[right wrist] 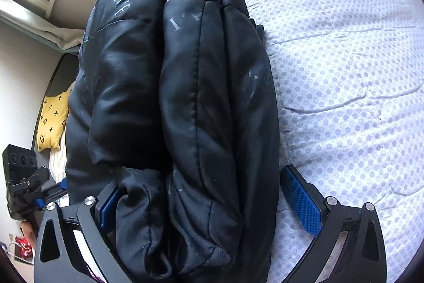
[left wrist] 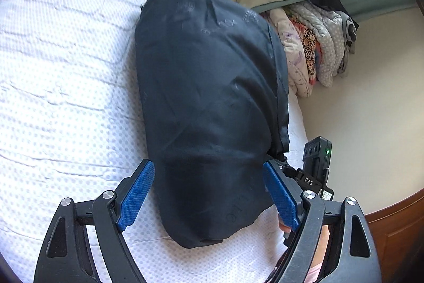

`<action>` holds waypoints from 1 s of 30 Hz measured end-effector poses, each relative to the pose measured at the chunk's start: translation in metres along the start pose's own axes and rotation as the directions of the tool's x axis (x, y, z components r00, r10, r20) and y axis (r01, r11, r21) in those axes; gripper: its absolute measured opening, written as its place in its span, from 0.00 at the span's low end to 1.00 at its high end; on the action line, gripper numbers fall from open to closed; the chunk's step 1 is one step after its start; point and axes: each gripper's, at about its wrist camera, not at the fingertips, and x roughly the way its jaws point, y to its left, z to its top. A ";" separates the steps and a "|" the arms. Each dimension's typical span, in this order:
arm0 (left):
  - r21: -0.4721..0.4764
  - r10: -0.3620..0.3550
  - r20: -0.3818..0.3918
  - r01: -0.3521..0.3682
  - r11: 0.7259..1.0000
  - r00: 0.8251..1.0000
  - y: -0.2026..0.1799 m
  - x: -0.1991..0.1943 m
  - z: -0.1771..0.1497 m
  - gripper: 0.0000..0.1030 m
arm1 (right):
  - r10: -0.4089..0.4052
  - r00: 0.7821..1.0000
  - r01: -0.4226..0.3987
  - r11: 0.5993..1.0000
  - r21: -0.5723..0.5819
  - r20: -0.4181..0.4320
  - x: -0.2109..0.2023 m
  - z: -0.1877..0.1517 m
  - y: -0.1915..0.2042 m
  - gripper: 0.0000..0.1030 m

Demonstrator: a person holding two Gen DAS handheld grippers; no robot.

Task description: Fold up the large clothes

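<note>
A black padded jacket [left wrist: 206, 97] lies folded into a thick bundle on the white bed [left wrist: 66, 70]. My left gripper [left wrist: 209, 163] is open and straddles the near end of the bundle, one blue pad [left wrist: 137, 192] at each side. In the right wrist view the same jacket [right wrist: 206, 102] shows as two rolled layers with a snap button on top. My right gripper [right wrist: 201, 177] is open wide over its near end. Its left pad [right wrist: 107, 203] touches the fabric, while the right pad [right wrist: 302, 200] stands apart over the sheet.
A stack of folded quilts and clothes [left wrist: 315, 49] sits by the wall beyond the jacket. A yellow patterned cushion [right wrist: 51, 121] lies left of the bed. The bed's edge and a wooden frame [left wrist: 392, 224] are at the right. The dotted sheet [right wrist: 344, 70] stretches to the right.
</note>
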 end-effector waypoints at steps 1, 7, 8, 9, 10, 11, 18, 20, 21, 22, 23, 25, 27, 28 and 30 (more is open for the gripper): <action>-0.003 -0.002 -0.009 0.002 1.000 1.000 0.001 0.004 0.000 0.84 | 0.003 1.000 -0.003 1.000 0.000 -0.001 0.001 0.002 0.000 1.00; -0.014 0.012 -0.044 -0.012 1.000 0.999 0.002 0.021 -0.002 0.85 | 0.027 1.000 -0.027 1.000 0.004 -0.014 0.007 0.005 -0.013 1.00; -0.016 0.013 -0.046 -0.013 1.000 0.999 0.002 0.024 -0.002 0.86 | 0.031 0.999 -0.031 1.000 0.005 -0.015 0.008 0.006 -0.015 1.00; -0.017 0.009 -0.046 -0.010 1.000 0.999 0.002 0.025 -0.002 0.87 | 0.033 0.999 -0.033 0.999 0.006 -0.016 0.009 0.007 -0.015 1.00; -0.017 0.005 -0.046 -0.006 1.000 0.999 0.002 0.027 -0.002 0.87 | 0.035 0.999 -0.035 0.999 0.007 -0.017 0.010 0.007 -0.016 1.00; -0.017 0.003 -0.046 -0.004 1.000 0.999 0.002 0.028 -0.002 0.88 | 0.039 0.999 -0.038 0.999 0.008 -0.019 0.010 0.008 -0.017 1.00; 0.000 0.004 -0.032 -0.004 1.000 0.999 0.000 0.040 -0.002 0.93 | 0.085 0.996 -0.085 0.996 0.031 -0.029 0.022 0.012 -0.026 0.99; 0.014 0.009 -0.021 -0.009 1.000 1.000 -0.003 0.042 -0.002 0.93 | 0.124 0.992 -0.122 0.991 0.053 -0.036 0.025 0.013 -0.030 0.95; 0.019 0.012 -0.017 -0.011 1.000 1.000 -0.004 0.043 -0.003 0.93 | 0.144 0.989 -0.142 0.988 0.062 -0.041 0.027 0.013 -0.031 0.88; 0.024 0.015 -0.012 -0.015 1.000 1.000 -0.005 0.043 -0.003 0.92 | 0.181 0.982 -0.176 0.981 0.082 -0.048 0.030 0.012 -0.033 0.86; 0.027 0.016 -0.008 -0.016 1.000 1.000 -0.007 0.044 -0.003 0.91 | 0.203 0.978 -0.198 0.975 0.102 -0.049 0.032 0.012 -0.036 0.85; 0.039 0.019 0.003 -0.019 0.999 1.000 -0.011 0.044 -0.004 0.89 | 0.205 0.977 -0.200 0.974 0.104 -0.049 0.034 0.012 -0.038 0.83; 0.047 0.023 0.013 -0.024 0.999 1.000 -0.013 0.043 -0.004 0.86 | 0.219 0.975 -0.213 0.970 0.117 -0.043 0.035 0.012 -0.041 0.81; 0.052 0.026 0.018 -0.027 0.998 0.999 -0.014 0.042 -0.004 0.85 | 0.227 0.973 -0.221 0.968 0.119 -0.037 0.036 0.011 -0.041 0.79; 0.061 0.033 0.030 -0.035 0.997 0.999 -0.017 0.040 -0.005 0.83 | 0.237 0.971 -0.232 0.965 0.119 -0.026 0.036 0.009 -0.041 0.76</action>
